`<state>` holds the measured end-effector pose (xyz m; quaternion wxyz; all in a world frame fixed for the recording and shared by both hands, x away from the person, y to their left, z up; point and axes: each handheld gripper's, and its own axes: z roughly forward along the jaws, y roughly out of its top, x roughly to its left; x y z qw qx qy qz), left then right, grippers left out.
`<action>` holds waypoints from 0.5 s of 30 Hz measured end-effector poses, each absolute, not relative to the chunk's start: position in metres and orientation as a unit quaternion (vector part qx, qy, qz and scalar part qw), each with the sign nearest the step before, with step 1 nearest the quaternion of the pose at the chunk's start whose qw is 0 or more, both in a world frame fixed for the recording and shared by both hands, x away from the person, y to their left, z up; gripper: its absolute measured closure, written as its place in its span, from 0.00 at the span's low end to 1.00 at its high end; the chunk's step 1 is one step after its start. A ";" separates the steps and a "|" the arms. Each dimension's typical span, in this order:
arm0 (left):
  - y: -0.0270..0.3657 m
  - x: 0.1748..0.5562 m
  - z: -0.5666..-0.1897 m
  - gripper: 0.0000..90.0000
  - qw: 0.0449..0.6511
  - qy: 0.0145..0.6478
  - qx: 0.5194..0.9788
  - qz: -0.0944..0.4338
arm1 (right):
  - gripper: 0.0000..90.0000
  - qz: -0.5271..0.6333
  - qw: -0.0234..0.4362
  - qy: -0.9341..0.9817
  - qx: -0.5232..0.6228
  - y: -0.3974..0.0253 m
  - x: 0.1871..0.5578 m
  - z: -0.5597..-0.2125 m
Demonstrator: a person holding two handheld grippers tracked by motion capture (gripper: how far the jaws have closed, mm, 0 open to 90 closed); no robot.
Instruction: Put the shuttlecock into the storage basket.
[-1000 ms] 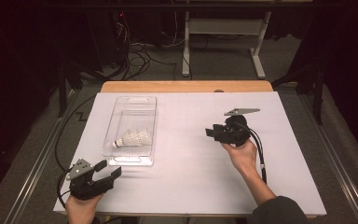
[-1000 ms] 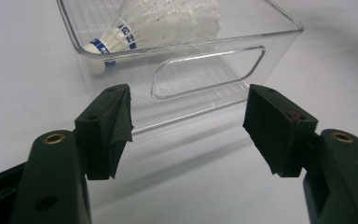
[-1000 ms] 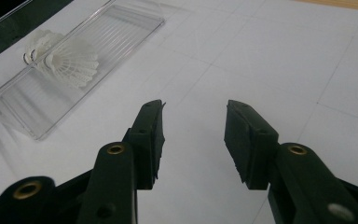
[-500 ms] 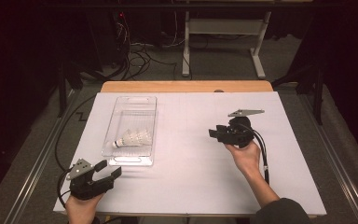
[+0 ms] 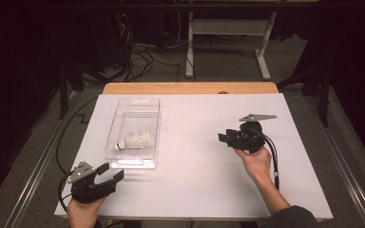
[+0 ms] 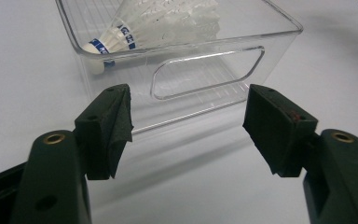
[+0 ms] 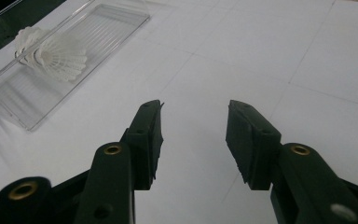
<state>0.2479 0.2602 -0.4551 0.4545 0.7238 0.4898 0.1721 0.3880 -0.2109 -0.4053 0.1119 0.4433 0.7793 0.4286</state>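
Lying in clear tray (image 5: 148, 107): shuttlecock (image 5: 135, 141)

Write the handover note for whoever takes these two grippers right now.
Left gripper: open, holds nothing, aimed at the handle end of the clear plastic bin, just short of it.
Right gripper: open, holds nothing, over bare white table, well apart from the bin.
Shuttlecock: lies on its side in the near half of the bin, cork toward the left.
Done: shuttlecock is in the bin.
Left: probably grip the bin's near end; nothing is gripped yet.
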 end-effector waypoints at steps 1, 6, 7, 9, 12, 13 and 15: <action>0.260 0.248 -0.455 0.37 0.455 0.490 0.724 0.172 | 0.62 0.429 0.112 0.779 0.444 -0.212 0.387 -0.405; 0.260 0.248 -0.455 0.37 0.455 0.490 0.724 0.172 | 0.62 0.428 0.115 0.777 0.447 -0.216 0.385 -0.407; 0.260 0.248 -0.455 0.37 0.454 0.490 0.724 0.172 | 0.62 0.427 0.114 0.776 0.449 -0.217 0.385 -0.407; 0.260 0.248 -0.455 0.37 0.454 0.490 0.724 0.172 | 0.62 0.428 0.115 0.775 0.450 -0.219 0.384 -0.408; 0.260 0.248 -0.455 0.37 0.455 0.490 0.723 0.172 | 0.62 0.429 0.116 0.773 0.452 -0.222 0.383 -0.408; 0.260 0.248 -0.455 0.37 0.455 0.490 0.723 0.172 | 0.62 0.429 0.117 0.773 0.452 -0.223 0.382 -0.409; 0.260 0.248 -0.455 0.37 0.455 0.490 0.724 0.172 | 0.62 0.430 0.118 0.773 0.451 -0.225 0.382 -0.409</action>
